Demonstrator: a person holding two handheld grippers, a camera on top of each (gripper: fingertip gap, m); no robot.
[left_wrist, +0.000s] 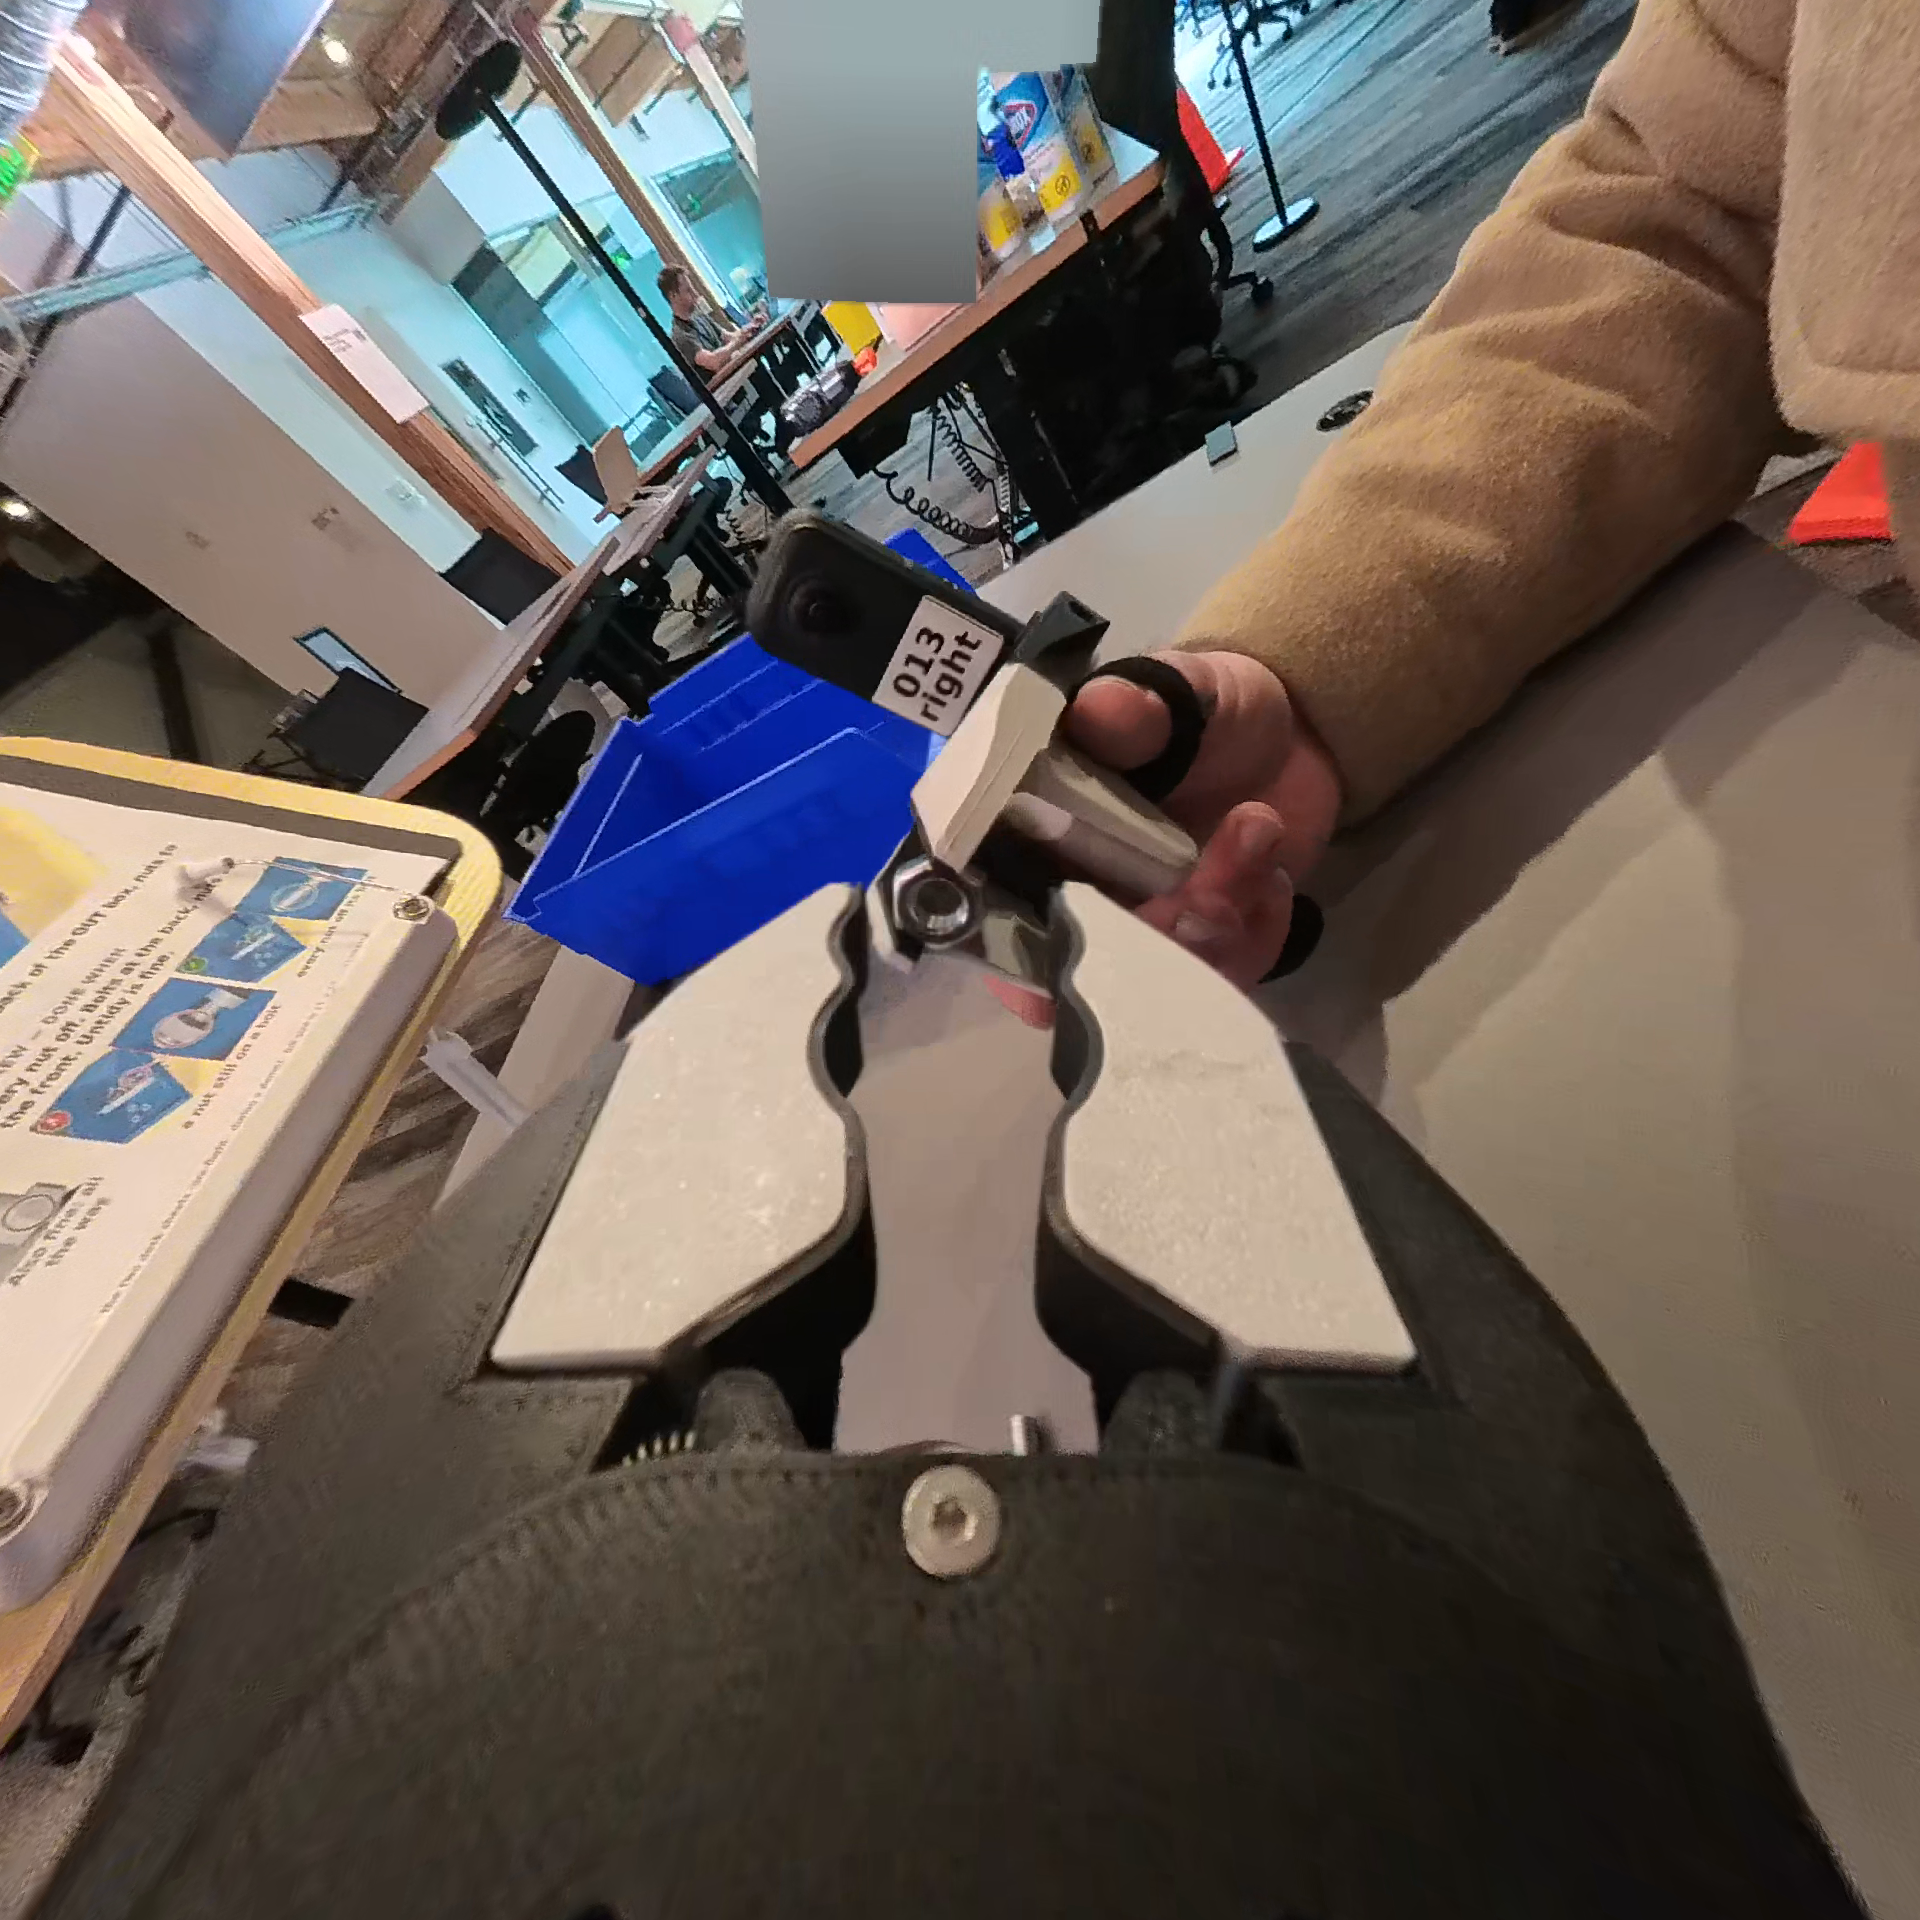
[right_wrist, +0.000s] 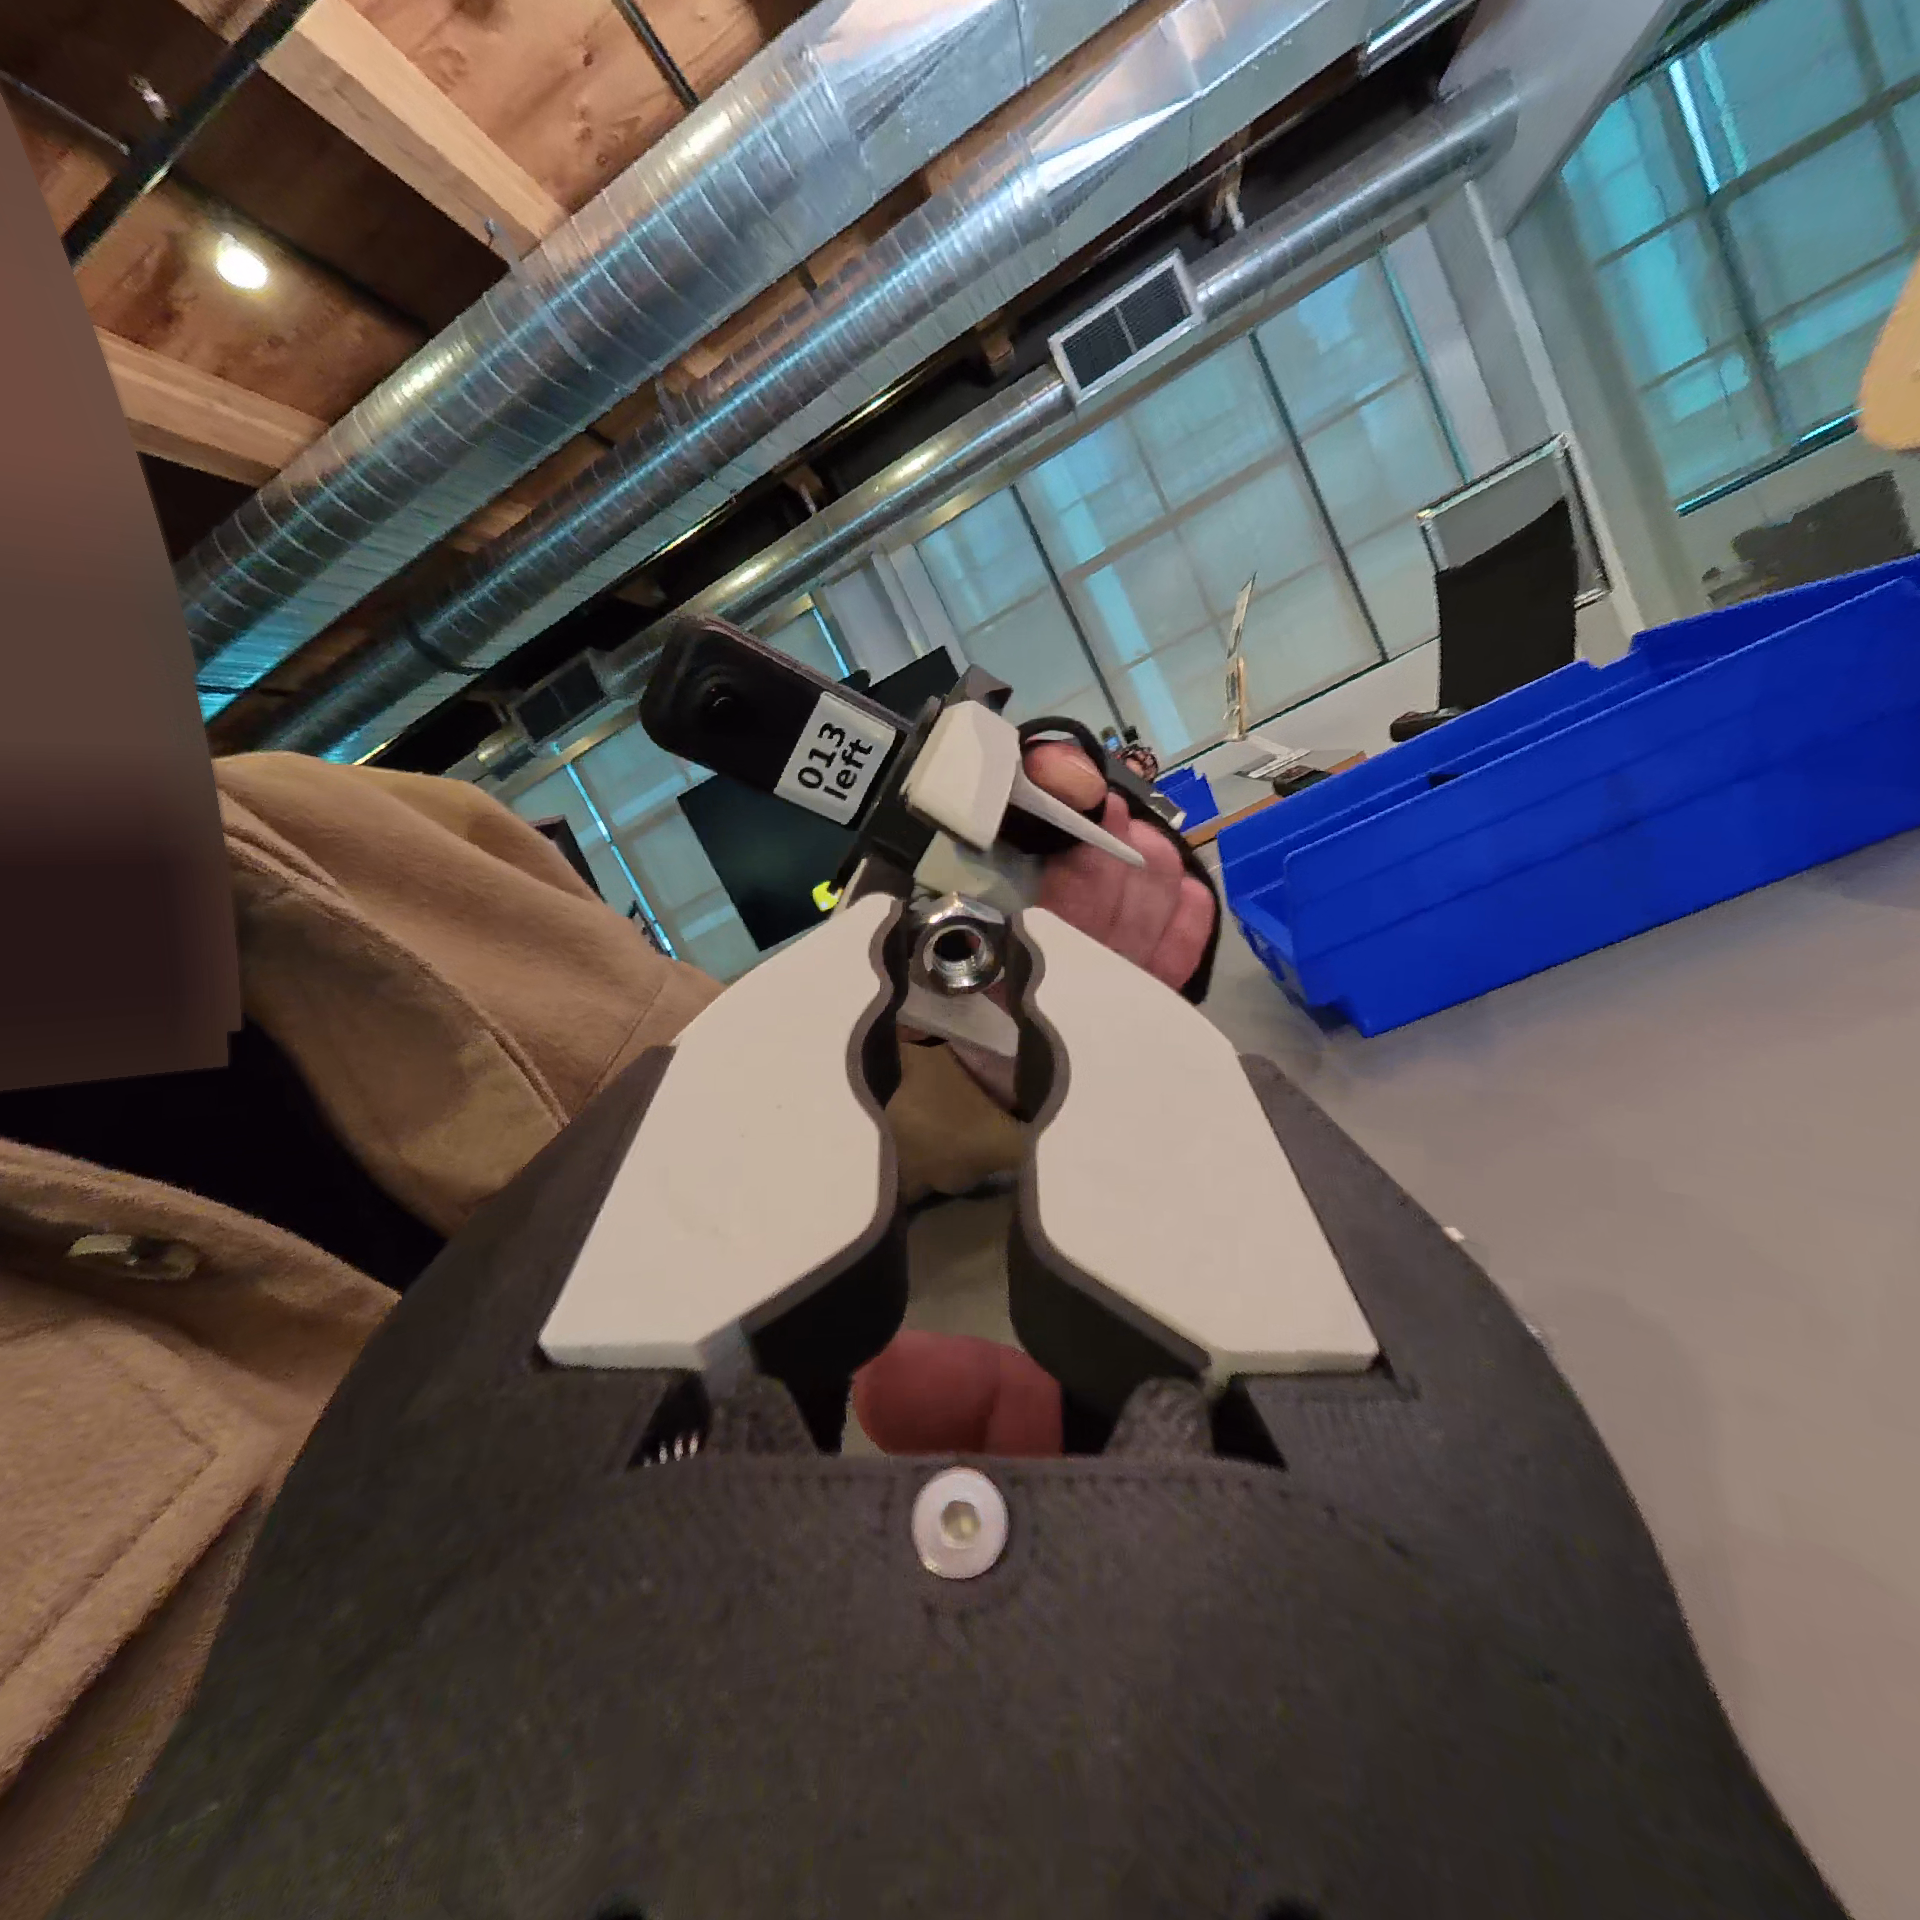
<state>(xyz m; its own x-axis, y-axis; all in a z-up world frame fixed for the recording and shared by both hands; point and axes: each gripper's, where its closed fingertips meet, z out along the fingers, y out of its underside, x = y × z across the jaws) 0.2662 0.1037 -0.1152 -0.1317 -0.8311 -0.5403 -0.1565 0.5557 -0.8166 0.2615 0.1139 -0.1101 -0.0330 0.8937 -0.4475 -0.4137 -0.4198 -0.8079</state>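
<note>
Steel glints between the tips of both tools: a hex nut (right_wrist: 954, 954) on a short bolt (left_wrist: 1023, 940) sits at the point where the two tools meet nose to nose above the grey tabletop (left_wrist: 1621, 1039). From the right wrist view, the right tool (right_wrist: 956, 961) has its white fingers (right_wrist: 769, 1132) drawn close, pinching the nut at their wavy tips, the threaded hole facing the camera. From the left wrist view, the left tool (left_wrist: 961, 935) pinches the same fastener from the opposite end, its fingers (left_wrist: 717, 1132) narrowed onto the shiny metal just behind the nut; exactly which part it bites is hard to tell.

Each view shows the other tool tilted up and facing back, its black camera (right_wrist: 727, 717) raised over the fingers. A hand (left_wrist: 1236, 810) in a tan sleeve (left_wrist: 1538, 468) grips the right tool's handle, fingers curled around it; the other hand (right_wrist: 1127, 883) wraps the left tool likewise.

Beyond the tools, a blue bin (left_wrist: 727, 821) stands on the tabletop, and a yellow-edged board with a printed sheet (left_wrist: 197, 1039) lies to the left.
</note>
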